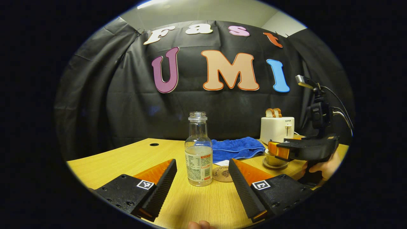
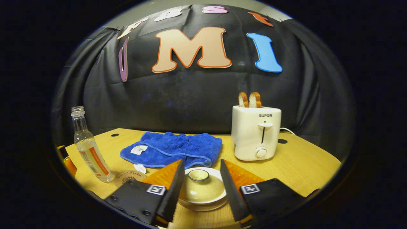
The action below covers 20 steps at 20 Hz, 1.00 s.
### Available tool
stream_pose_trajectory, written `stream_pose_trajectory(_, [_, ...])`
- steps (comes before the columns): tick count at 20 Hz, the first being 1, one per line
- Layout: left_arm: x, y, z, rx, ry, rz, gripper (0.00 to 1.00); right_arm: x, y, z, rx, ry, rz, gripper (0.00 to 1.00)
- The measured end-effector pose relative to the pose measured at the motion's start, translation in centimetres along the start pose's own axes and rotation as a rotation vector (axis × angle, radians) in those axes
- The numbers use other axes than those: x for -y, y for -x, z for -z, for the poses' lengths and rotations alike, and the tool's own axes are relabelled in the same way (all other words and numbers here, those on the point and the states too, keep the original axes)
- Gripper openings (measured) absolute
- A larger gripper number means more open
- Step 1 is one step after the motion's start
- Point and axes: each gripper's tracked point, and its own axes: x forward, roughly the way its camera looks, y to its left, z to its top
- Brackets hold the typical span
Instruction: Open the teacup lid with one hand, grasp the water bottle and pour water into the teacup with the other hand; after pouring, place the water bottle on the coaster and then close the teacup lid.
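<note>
Stood capless and upright on the wooden table (image 1: 105, 165): water bottle (image 1: 198, 149), partly filled, directly ahead of the left gripper (image 1: 202, 178) in the left gripper view. Framed between that gripper's fingers (image 1: 159, 181), which were spread wide, neither one touching the glass. Lay flat just to the bottle's right and slightly behind it: round cork coaster (image 1: 222, 174), bare. Seen again at the left of the right gripper view: the same bottle (image 2: 90, 146), looking tilted there near the rim of the lens, coaster (image 2: 127, 177) beside its base.

Sat farther right on the table: teacup (image 2: 202, 190) on its saucer, lid (image 2: 199, 184) on, knob up. Straddled by the right gripper (image 2: 198, 187), fingers (image 2: 173, 190) wide apart on either side of the lid, with gaps showing on both sides. Shown from the side in the left gripper view: that right gripper (image 1: 305, 149), held by a hand (image 1: 322, 167), over the cup (image 1: 274, 159).

Spread behind cup and coaster: crumpled blue towel (image 2: 178, 148). Behind to the right: white toaster (image 2: 256, 135) with two slices of toast (image 2: 250, 100) standing up from its slots.
</note>
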Motion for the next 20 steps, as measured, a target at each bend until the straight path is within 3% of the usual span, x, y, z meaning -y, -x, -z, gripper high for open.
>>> stream_pose_trajectory(2, [0.0,0.0,0.0,0.0,0.0,0.0,0.95,0.1,-0.3,-0.1,0.0,0.002,-0.001,0.62])
stream_pose_trajectory(5, [0.0,0.0,0.0,0.0,0.0,0.0,0.95,-0.3,-0.5,-0.2,-0.005,0.001,-0.032,0.63])
stream_pose_trajectory(7, [0.0,0.0,0.0,0.001,0.0,0.0,0.96,-0.3,-0.7,-0.1,0.002,0.021,-0.022,0.41])
stream_pose_trajectory(8, [-0.1,0.0,-0.1,0.0,0.0,0.0,0.95,-0.3,-0.8,-0.3,0.004,0.03,-0.02,0.38])
stream_pose_trajectory(10, [0.0,0.0,0.0,0.0,0.0,0.0,0.95,-0.4,-0.7,-0.4,0.003,0.031,-0.028,0.41])
stream_pose_trajectory(11, [0.0,0.0,0.0,0.001,0.0,0.0,0.95,-0.4,-0.7,-0.1,0.003,0.029,-0.035,0.33])
stream_pose_trajectory(13, [0.0,0.0,0.0,0.0,0.0,0.0,0.95,-0.5,-0.5,-0.1,0.005,0.022,-0.046,0.33])
stream_pose_trajectory(14, [0.0,0.1,0.0,0.0,0.0,0.0,0.95,-0.5,-0.4,-0.5,0.018,0.018,-0.051,0.27])
stream_pose_trajectory(20, [-0.1,0.1,-0.1,0.0,0.0,-0.005,0.96,-0.9,0.9,-2.3,0.157,0.018,-0.092,0.27])
